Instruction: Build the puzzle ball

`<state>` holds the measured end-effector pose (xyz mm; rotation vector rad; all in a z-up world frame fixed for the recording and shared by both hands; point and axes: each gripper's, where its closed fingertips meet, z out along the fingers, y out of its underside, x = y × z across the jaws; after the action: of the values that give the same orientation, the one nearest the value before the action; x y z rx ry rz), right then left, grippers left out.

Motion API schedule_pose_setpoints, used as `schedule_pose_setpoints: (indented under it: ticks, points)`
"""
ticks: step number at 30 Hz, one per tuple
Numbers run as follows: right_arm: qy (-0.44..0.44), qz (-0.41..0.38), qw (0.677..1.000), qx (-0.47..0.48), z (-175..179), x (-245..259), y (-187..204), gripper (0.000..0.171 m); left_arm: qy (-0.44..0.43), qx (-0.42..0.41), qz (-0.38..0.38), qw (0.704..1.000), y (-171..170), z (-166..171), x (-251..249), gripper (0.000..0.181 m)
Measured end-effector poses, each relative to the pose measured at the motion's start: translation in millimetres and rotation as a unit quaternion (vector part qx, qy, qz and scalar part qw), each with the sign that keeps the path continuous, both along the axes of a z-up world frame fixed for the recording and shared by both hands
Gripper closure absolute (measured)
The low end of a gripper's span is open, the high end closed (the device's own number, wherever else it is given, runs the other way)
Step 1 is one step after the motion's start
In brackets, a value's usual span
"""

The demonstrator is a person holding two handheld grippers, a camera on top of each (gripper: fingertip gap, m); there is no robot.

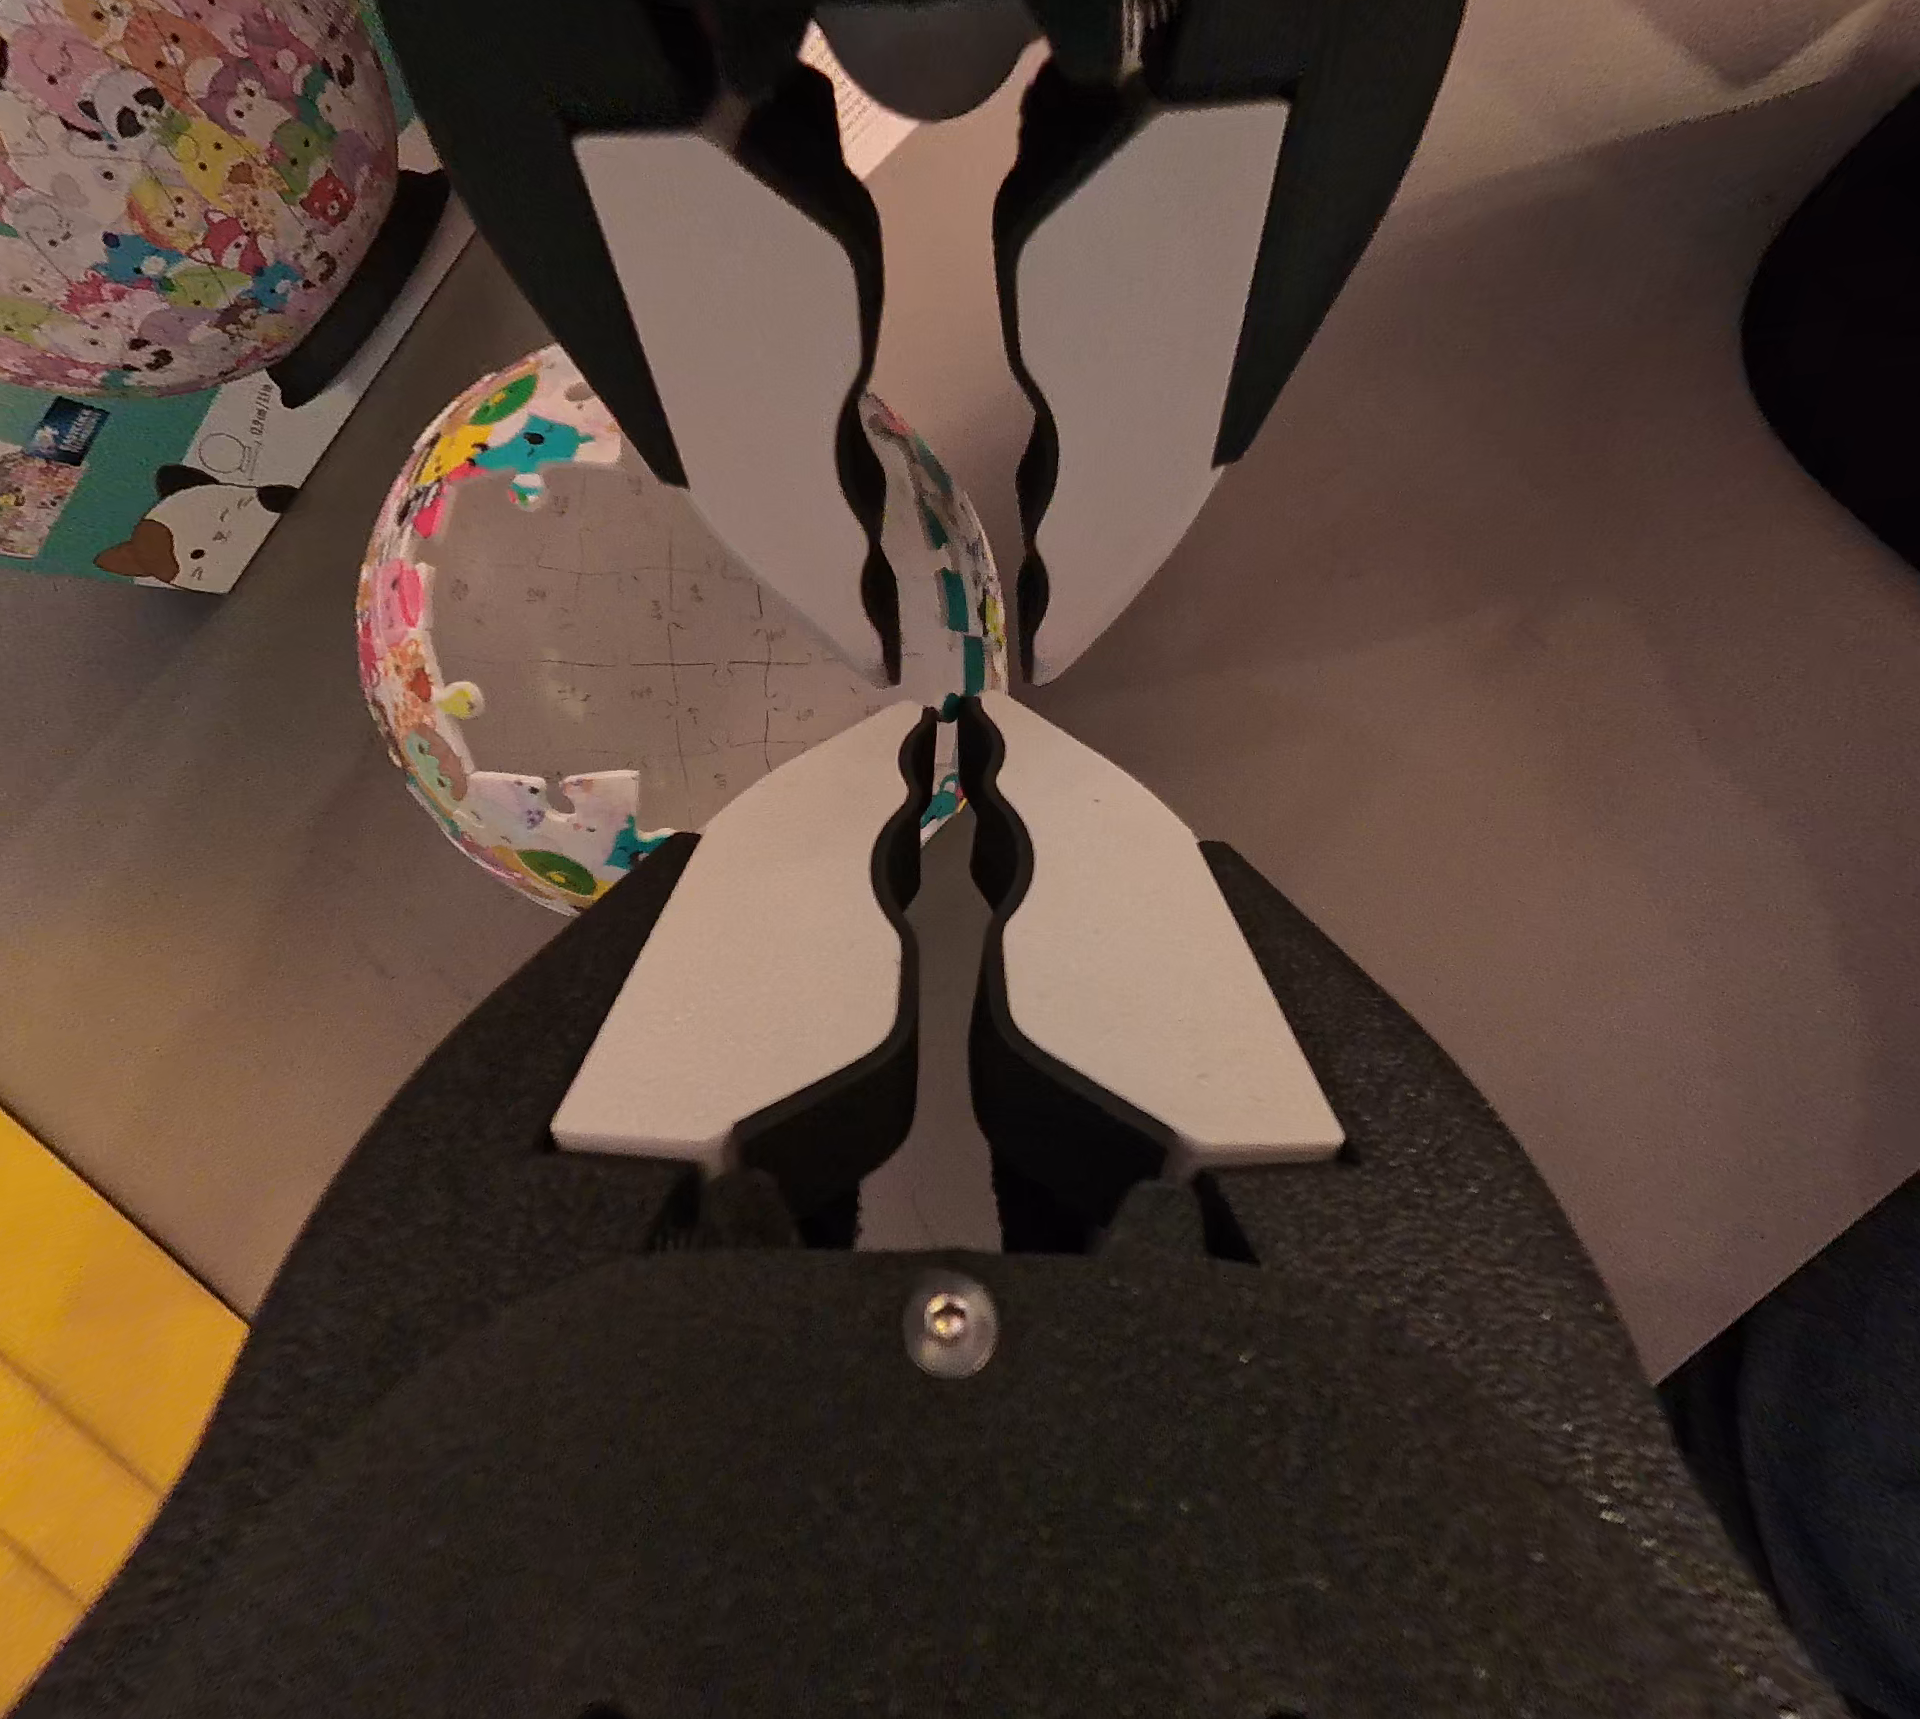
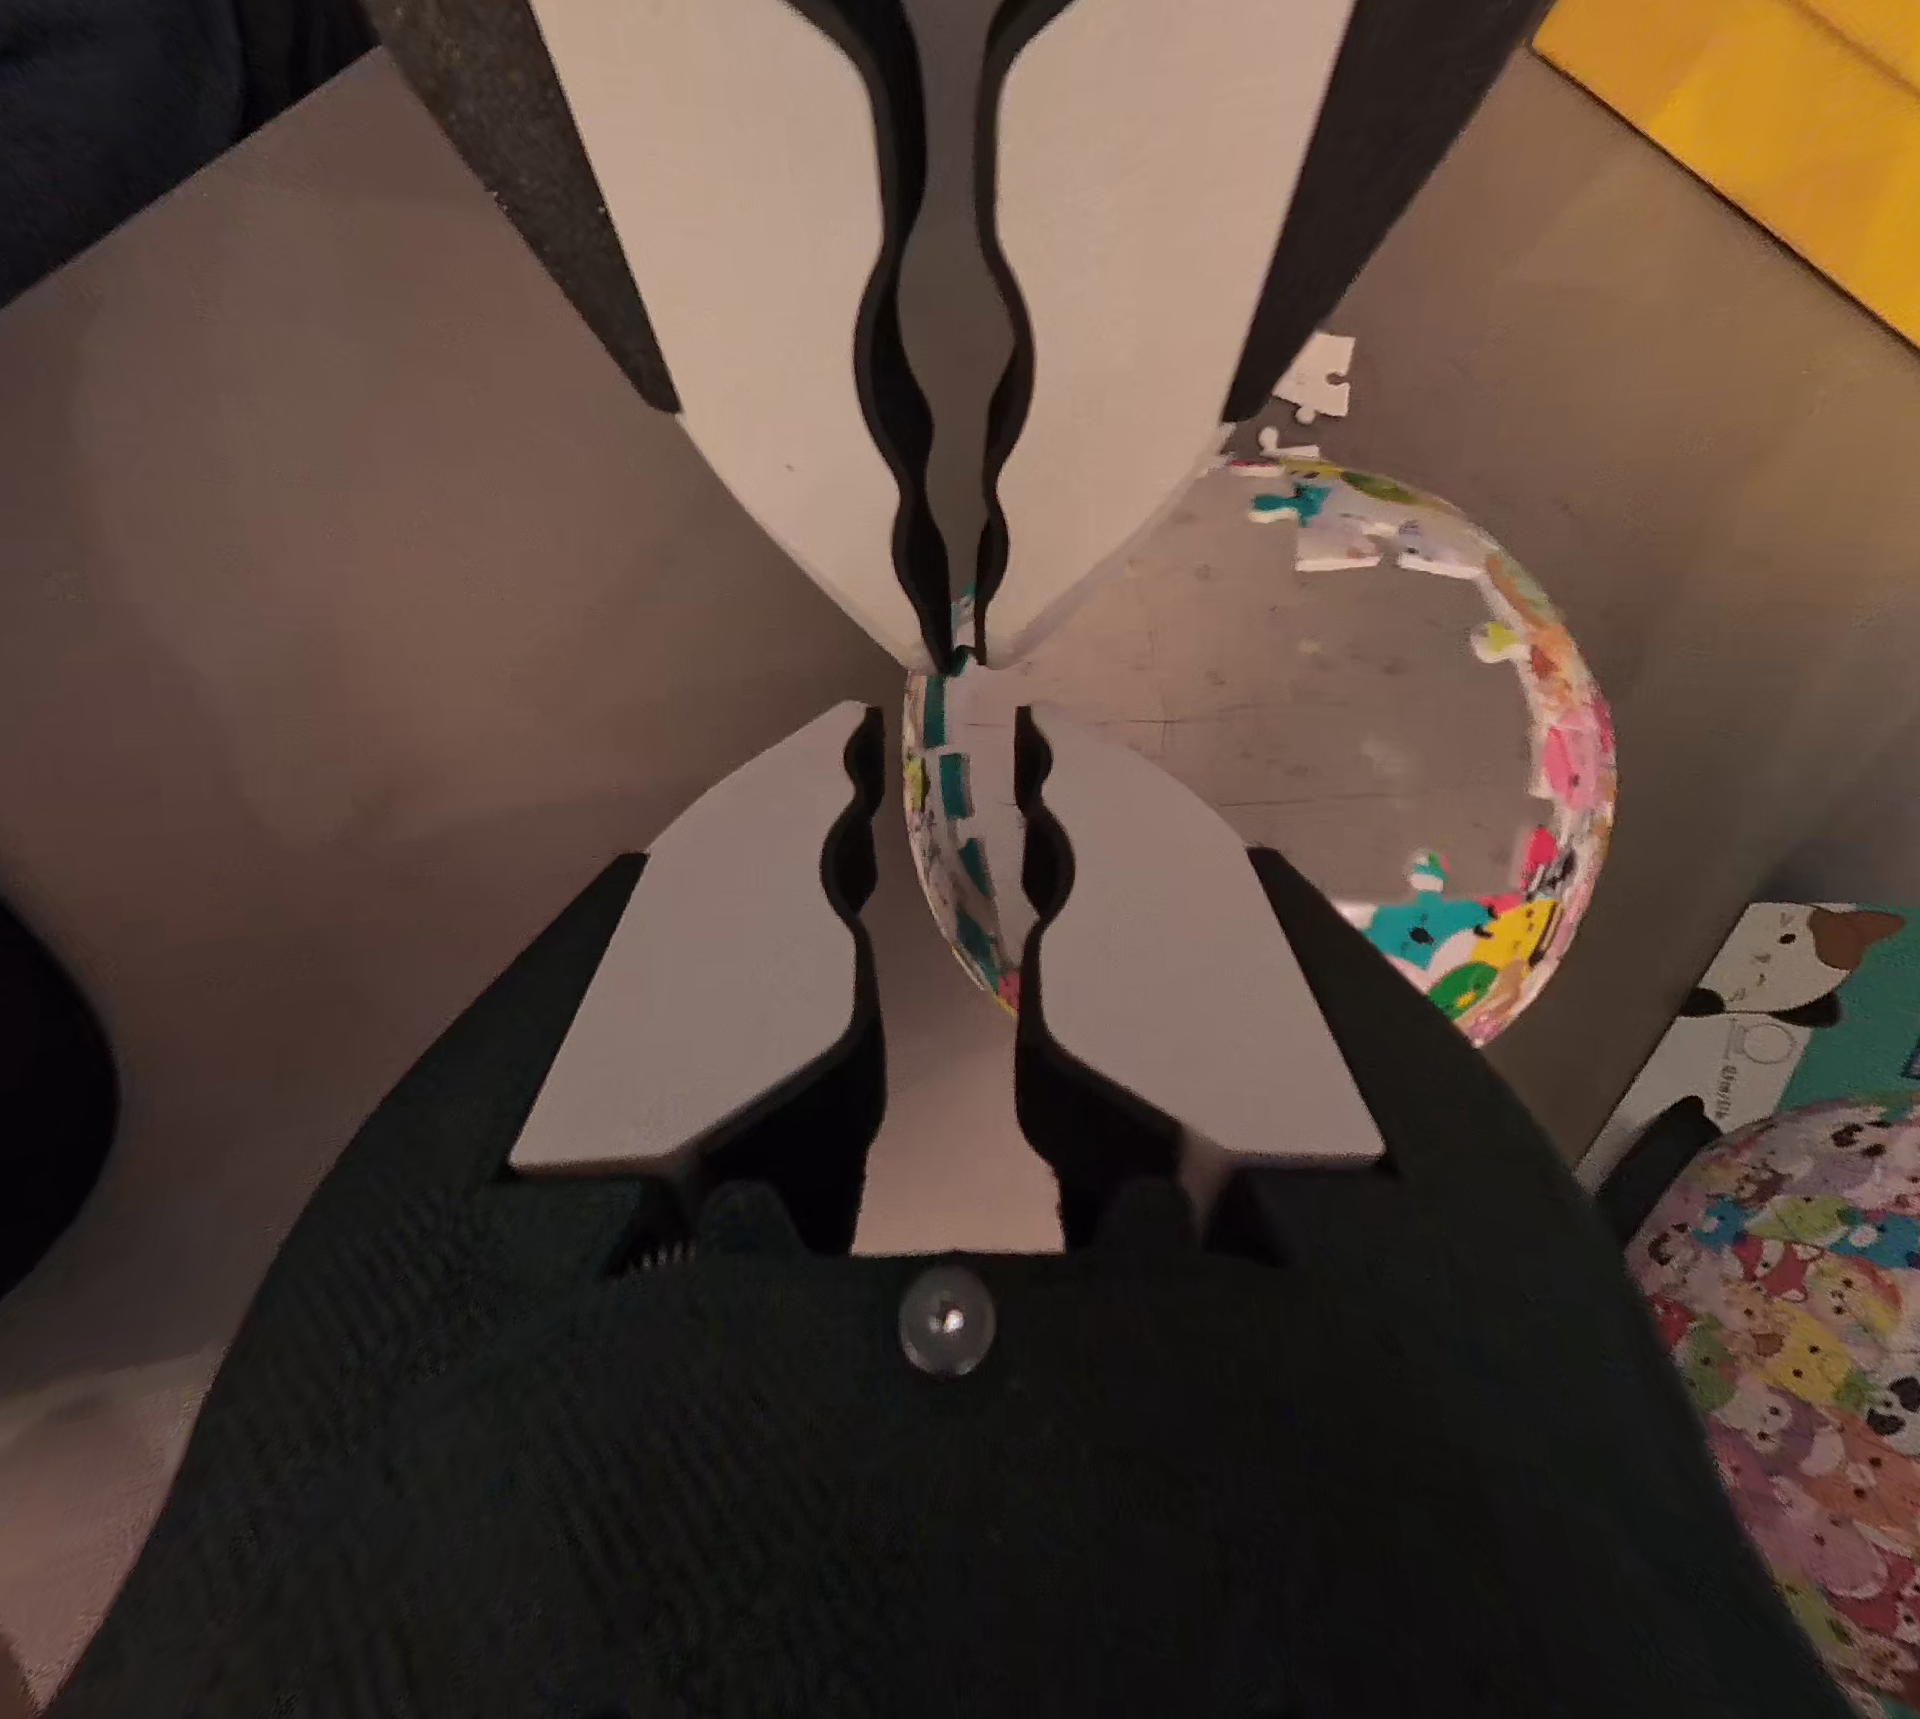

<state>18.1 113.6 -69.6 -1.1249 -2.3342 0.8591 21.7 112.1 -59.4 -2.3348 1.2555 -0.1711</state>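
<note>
— Left gripper [image 1: 940, 719]: how is it set?

— It is pressed nearly together, and a teal-edged bit of the rim [image 1: 961, 599] of the puzzle ball [image 1: 644, 630] is pinched at its tips. Whether that bit is a separate piece being seated or the shell's own edge cannot be told, as the tips cover the joint.

— And the right gripper [image 1: 958, 672]?

— It is spread a little. The rim is straddled, one finger inside the shell and one outside, and no contact can be made out.

— Where is the ball?

— It is found on the grey table [image 1: 1455, 734], half built, with the open side turned up so that the pale, numbered inner face is seen. It is held at the near rim, where both grippers meet tip to tip.

— Which step is judged to be in hand?

— A rim piece is probably being fitted — one gripper steadies while the other is lined up to press.

— What is called for next?

— The right fingers would need to be closed across the rim beside the pinch, gently, so that the tabs are locked without the curved shell being flexed apart.

— What is shown by one view only?

— A loose white piece [image 2: 1322, 379] beyond the ball is seen only from the right wrist. From the left wrist the ragged gaps on the far rim are shown more plainly. The box [image 1: 218, 474] and the yellow surface [image 1: 83, 1306] are caught by both.
</note>
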Motion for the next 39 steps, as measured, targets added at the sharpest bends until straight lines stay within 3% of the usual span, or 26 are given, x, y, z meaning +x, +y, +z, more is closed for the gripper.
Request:
schedule_pose_setpoints:
  ticks: [14,19,39]
  points:
    - [-0.008,-0.011,1.000,0.017,-2.9,-2.9,5.3,0.150,0.001,0.002,0.002,1.000,0.0,0.7,-3.0,0.178]
    - [-0.009,-0.002,1.000,0.009,-4.7,-2.8,1.9,0.162,0.005,0.004,0.003,1.000,1.5,0.0,-4.7,0.177]
    - [-0.018,-0.004,1.000,0.004,-7.1,-6.9,0.1,0.158,0.004,0.035,-0.008,0.999,3.0,-0.7,-4.7,0.177]
